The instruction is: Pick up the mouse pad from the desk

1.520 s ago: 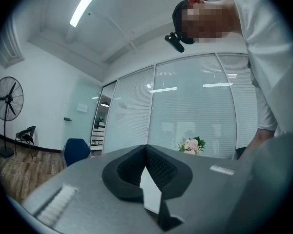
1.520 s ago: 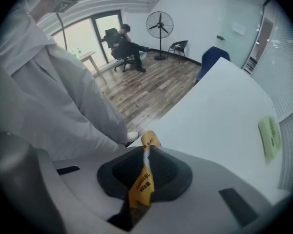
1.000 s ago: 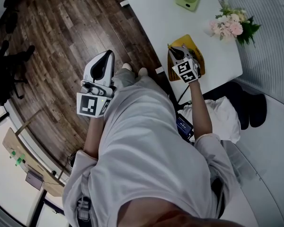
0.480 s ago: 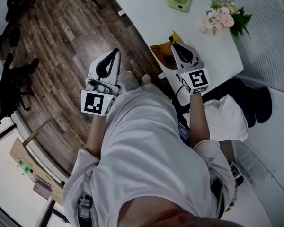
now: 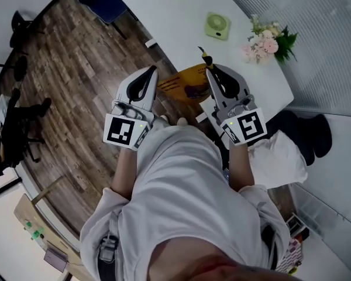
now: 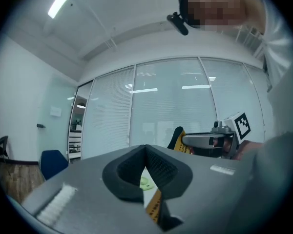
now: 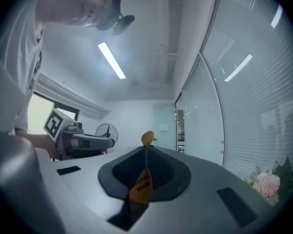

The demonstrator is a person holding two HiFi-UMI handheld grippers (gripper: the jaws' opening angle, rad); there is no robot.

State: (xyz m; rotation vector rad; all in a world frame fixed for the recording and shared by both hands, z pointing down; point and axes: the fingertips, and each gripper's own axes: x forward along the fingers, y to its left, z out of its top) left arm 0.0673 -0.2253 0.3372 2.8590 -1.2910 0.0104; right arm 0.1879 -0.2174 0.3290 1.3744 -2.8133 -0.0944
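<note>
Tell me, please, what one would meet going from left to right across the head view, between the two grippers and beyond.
In order: left gripper, mouse pad, right gripper shut on its edge, flowers.

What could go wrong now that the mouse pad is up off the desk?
The right hand-held gripper pinches the mouse pad only by one edge, so the thin sheet may slip out. The pad's loose end sits close to the left hand-held gripper, which could snag it. A wide swing might reach the small fan on the desk.
</note>
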